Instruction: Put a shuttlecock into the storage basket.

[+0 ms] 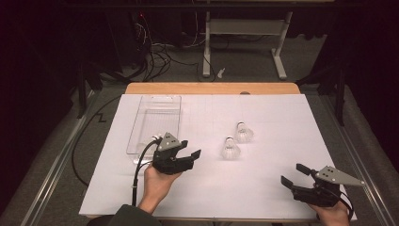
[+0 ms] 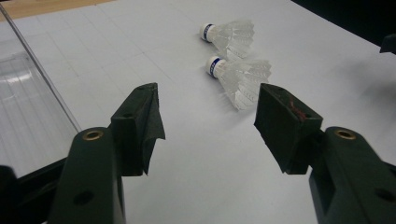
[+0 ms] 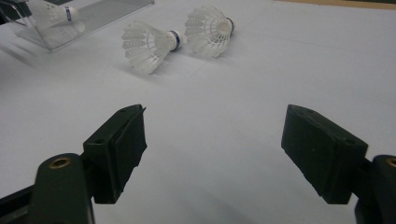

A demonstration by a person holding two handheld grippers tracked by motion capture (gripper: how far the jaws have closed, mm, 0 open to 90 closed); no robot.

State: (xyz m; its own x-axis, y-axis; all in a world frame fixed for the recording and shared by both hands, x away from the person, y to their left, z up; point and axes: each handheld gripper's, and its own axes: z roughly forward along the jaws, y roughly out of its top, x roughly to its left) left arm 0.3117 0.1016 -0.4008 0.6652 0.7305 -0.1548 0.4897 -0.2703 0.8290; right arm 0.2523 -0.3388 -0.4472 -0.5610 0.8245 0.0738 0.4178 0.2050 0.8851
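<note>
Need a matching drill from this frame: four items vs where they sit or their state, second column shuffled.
Column 1:
1. clear plastic box
2. nearer shuttlecock
3. left tongs
4. right tongs

Column 2:
a. open and empty, near the table's right front corner
b. on its side on the white sheet, mid-table, beside a second shuttlecock
c. open and empty, just in front of the box, aimed at the shuttlecocks
d. at the left of the sheet, toward the far edge

Pairs: 1-d, 2-b, 3-c, 4-a
</note>
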